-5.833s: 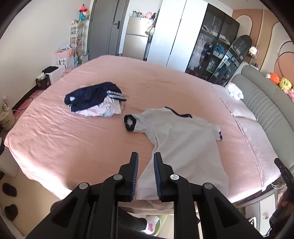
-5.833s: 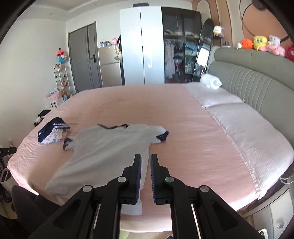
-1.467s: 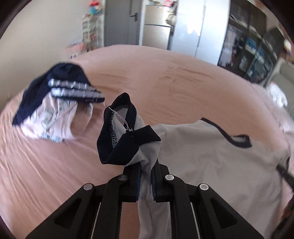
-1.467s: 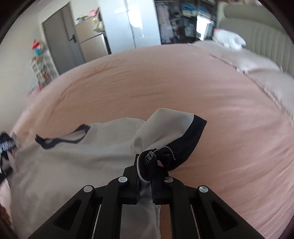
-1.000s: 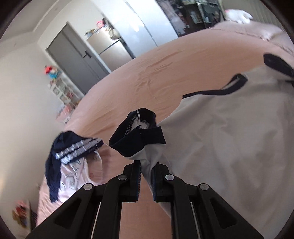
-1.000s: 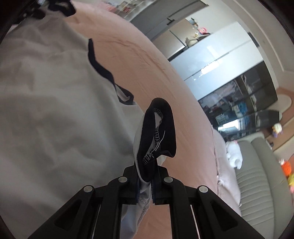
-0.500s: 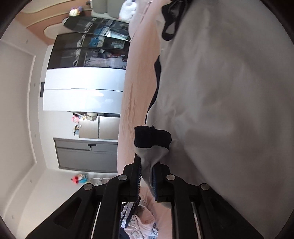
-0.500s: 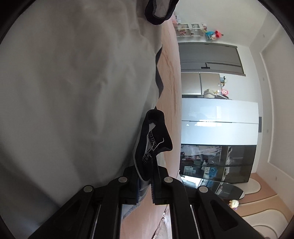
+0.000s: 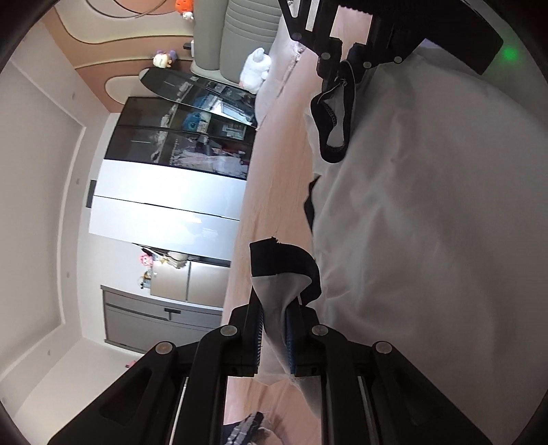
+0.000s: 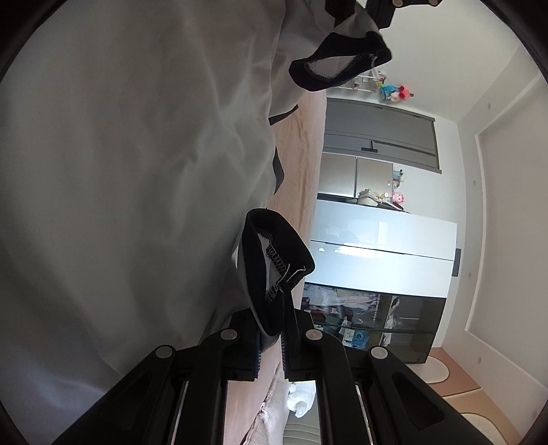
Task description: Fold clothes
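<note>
A pale grey T-shirt [image 9: 428, 212] with navy cuffs and a navy collar trim hangs spread between both grippers above the pink bed [image 9: 274, 171]. Both views are rolled onto their sides. My left gripper [image 9: 274, 328] is shut on one sleeve, whose navy cuff [image 9: 281, 260] sticks out past the fingers. My right gripper [image 10: 272, 339] is shut on the other sleeve, its navy cuff [image 10: 274, 253] curling above the jaws. Each view catches the opposite gripper at its top edge, holding its sleeve: the right gripper [image 9: 346, 68] and the left gripper [image 10: 373, 13]. The shirt [image 10: 137, 171] fills the left of the right wrist view.
A white and dark-glass wardrobe [image 9: 178, 178], a fridge [image 9: 185, 284] and a grey door [image 9: 154, 321] stand past the bed's far side. A grey headboard [image 9: 246, 30] with plush toys is at one end. A pile of navy and pink clothes [image 9: 243, 428] lies on the bed.
Both grippers have lifted the sleeves off the bed and rolled sideways, so the room now looks turned on its side. The shirt now hangs stretched between them, and each gripper shows in the other's view.
</note>
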`<state>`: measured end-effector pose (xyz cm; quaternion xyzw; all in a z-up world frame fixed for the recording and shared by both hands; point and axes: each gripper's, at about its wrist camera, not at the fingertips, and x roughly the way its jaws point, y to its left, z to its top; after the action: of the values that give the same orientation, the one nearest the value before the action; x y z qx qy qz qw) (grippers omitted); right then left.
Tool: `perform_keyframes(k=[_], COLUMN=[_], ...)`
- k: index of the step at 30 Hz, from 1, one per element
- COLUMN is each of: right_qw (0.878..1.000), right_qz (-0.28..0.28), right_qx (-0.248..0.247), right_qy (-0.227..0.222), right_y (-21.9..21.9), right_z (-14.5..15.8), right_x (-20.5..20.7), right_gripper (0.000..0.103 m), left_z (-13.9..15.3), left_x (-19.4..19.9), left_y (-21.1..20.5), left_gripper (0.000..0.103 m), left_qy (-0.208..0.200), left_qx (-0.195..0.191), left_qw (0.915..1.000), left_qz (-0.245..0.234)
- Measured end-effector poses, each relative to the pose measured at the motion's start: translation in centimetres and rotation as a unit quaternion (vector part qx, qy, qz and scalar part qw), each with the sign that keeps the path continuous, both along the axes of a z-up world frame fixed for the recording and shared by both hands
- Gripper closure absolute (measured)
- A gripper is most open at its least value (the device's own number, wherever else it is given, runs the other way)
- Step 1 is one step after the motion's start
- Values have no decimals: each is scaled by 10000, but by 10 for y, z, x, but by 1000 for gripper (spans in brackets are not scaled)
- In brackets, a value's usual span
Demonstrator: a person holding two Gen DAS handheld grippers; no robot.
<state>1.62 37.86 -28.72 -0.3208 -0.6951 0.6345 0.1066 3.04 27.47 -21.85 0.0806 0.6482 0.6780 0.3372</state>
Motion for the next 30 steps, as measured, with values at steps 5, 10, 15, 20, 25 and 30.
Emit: perform_keyframes(k=[5,10,15,20,25,30], right_qw=[9969,9965,9981,9994,9988,9904], right_qz=[325,232,353,312,21,-463], right_qx=[637,763,497,38,-405,-1227], right_qy=[-320,-234,-27,143,268,433], right_y=[-3,-4,-14,-29,-37,-38], right_z=[-33,-29,2,33,49,63], right_x=[7,3,9,18,27,38], right_gripper=[96,85,25,24,24,24], left_z=[-28,-24,-5,21,50,80], left_x=[9,12,16,15,19,43], left_y=[-2,1,1,-5,-13,-15], left_gripper=[92,92,92,90,16,1], left_qy=[273,201,98,-582,-1073,-975], left_qx=[-640,-539,-212,166,742,1267], left_qw=[9973,9983,9997,9976,9906,9871], left_qz=[-236,-83,4,326,406,-2])
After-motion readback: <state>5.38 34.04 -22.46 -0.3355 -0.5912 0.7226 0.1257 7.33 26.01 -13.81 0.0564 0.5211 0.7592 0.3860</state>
